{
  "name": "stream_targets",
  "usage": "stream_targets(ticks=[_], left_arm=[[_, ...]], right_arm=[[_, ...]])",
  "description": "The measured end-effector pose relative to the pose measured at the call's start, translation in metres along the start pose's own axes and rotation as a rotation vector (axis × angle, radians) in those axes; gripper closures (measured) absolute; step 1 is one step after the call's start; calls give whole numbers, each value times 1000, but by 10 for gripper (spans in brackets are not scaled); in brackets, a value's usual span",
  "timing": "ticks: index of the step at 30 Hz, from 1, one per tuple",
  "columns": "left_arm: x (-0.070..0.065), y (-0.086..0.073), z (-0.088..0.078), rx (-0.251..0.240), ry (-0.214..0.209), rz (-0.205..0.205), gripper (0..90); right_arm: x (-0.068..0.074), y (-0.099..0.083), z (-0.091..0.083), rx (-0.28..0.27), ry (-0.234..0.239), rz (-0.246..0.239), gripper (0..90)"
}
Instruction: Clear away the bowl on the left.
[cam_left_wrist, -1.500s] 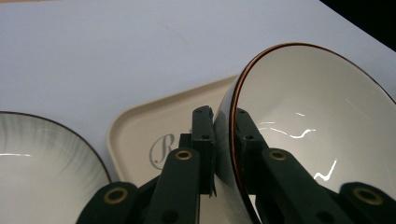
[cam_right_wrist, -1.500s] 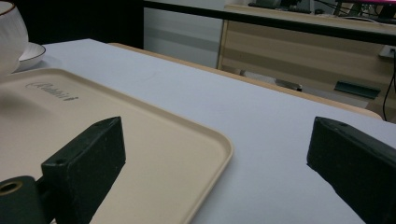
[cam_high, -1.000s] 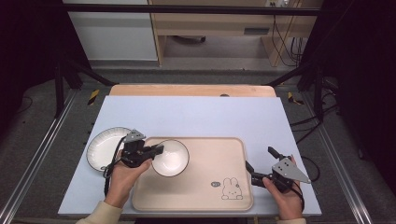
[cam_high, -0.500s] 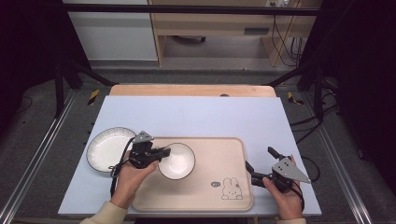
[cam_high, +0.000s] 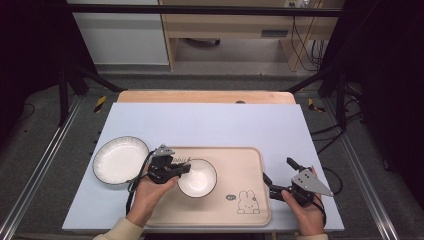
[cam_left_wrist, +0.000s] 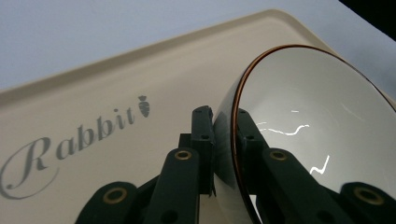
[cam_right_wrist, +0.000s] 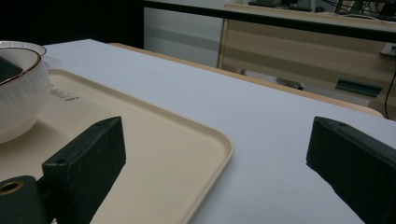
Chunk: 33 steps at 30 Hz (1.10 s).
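A white bowl (cam_high: 197, 177) with a dark rim sits over the left half of the beige tray (cam_high: 245, 162). My left gripper (cam_high: 183, 170) is shut on the bowl's left rim. In the left gripper view its gripper (cam_left_wrist: 224, 126) pinches the bowl (cam_left_wrist: 317, 121) wall, one jaw inside and one outside, above the tray (cam_left_wrist: 93, 93) with its "Rabbit" lettering. My right gripper (cam_high: 280, 176) rests at the tray's right edge, jaws wide open with nothing between them. In the right gripper view the gripper (cam_right_wrist: 215, 154) straddles the tray (cam_right_wrist: 187, 149) corner, and the bowl (cam_right_wrist: 18, 93) stands at far left.
A white plate (cam_high: 120, 160) lies on the pale blue table (cam_high: 210, 122) left of the tray. A rabbit drawing (cam_high: 248, 202) marks the tray's near right corner. Black frame posts stand beyond the table's far corners.
My left gripper has carried the bowl to the right and a little nearer, further onto the tray. The right gripper has stayed where it was.
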<state>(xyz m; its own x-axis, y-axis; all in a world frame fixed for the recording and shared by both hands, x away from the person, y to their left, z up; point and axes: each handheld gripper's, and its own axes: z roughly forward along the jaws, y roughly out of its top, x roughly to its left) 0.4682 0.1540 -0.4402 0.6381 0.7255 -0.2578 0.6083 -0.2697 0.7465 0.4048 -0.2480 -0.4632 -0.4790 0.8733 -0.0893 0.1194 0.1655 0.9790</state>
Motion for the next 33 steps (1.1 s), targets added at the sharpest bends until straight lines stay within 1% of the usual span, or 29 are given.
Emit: stream_targets(ticks=[2, 4, 7, 12, 16, 20, 33], left_arm=[[-2, 1, 3, 9, 10, 12, 815], [-2, 0, 4, 15, 7, 13, 814], [-2, -1, 6, 23, -3, 6, 814], [0, -2, 8, 32, 0, -3, 813], [0, -2, 8, 41, 0, -2, 813], [3, -3, 9, 44, -6, -19, 814], [6, -3, 10, 56, -6, -35, 813]], right_arm=[[0, 0, 0, 1, -1, 1, 49], [0, 0, 0, 4, -1, 1, 49], [0, 0, 1, 5, 0, -1, 49], [0, 0, 0, 7, 1, -2, 49], [0, 0, 0, 5, 2, -6, 49], [0, 0, 0, 7, 2, -3, 49], [1, 0, 1, 10, 4, -5, 49]])
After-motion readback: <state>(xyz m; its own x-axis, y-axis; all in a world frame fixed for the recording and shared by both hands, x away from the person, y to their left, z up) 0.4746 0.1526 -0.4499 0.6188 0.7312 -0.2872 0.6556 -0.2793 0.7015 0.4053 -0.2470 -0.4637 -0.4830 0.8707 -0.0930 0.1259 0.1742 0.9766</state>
